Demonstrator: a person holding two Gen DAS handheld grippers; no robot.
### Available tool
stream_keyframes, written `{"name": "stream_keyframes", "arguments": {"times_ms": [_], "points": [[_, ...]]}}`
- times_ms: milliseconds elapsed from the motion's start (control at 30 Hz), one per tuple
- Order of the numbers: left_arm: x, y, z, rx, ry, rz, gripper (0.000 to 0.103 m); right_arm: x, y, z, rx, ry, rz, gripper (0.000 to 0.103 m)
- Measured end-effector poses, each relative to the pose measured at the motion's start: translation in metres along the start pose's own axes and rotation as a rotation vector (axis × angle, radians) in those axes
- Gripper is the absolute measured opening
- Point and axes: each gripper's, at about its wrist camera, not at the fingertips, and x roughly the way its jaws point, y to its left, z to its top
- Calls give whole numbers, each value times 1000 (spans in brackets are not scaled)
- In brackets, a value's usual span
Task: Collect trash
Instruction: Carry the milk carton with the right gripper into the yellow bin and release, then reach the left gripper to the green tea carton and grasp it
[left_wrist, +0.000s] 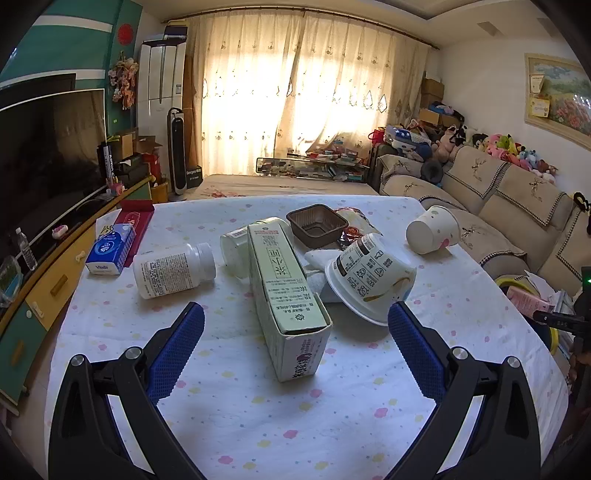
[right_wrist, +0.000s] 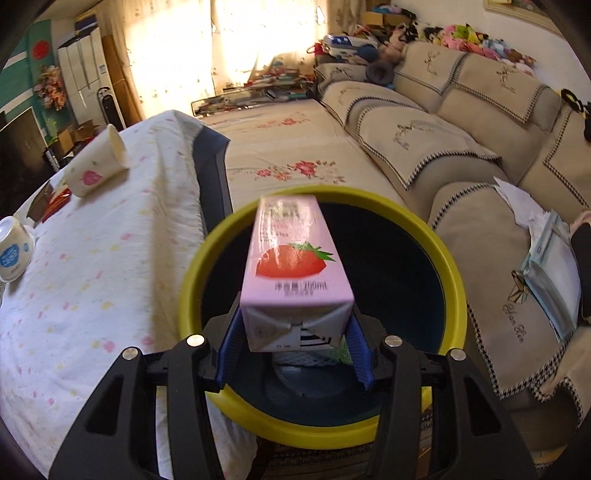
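Observation:
My left gripper (left_wrist: 295, 314) is open above the table (left_wrist: 258, 424), its blue fingers either side of a long pale green carton (left_wrist: 284, 291) lying on its side. Beside it lie a white pill bottle (left_wrist: 171, 269), a clear jar (left_wrist: 234, 251), a tipped yogurt tub (left_wrist: 369, 277), a brown plastic tray (left_wrist: 317, 225) and a paper cup (left_wrist: 432, 229). My right gripper (right_wrist: 291, 343) is shut on a pink strawberry milk carton (right_wrist: 291, 273), held over the yellow-rimmed trash bin (right_wrist: 192, 280) beside the table. The paper cup (right_wrist: 96, 166) and a tub (right_wrist: 14, 251) also show in the right wrist view.
A blue tissue pack (left_wrist: 110, 251) and a red box (left_wrist: 135, 221) lie at the table's left edge. A TV (left_wrist: 48, 158) and cabinet stand left. A beige sofa (right_wrist: 461, 147) with papers (right_wrist: 546, 258) runs along the right. A floral rug (right_wrist: 288, 155) lies beyond.

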Motion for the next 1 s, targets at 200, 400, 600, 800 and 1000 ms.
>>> {"name": "stream_keyframes", "arguments": {"times_ms": [200,400,600,800,1000], "points": [[4,-1,0,0,14,1,98,5,-4,-4,34,17,-5,55],[17,0,-3,-10,51,25,98,3,1,-7,39,16,15,55],[34,0,-2,-28,93,30,90,5,0,-9,50,21,39,55],[46,16,-2,-119,138,-11,70,3,-1,-10,56,13,50,55],[52,20,-3,-144,152,-36,56,3,-1,-10,58,14,55,55]]}}
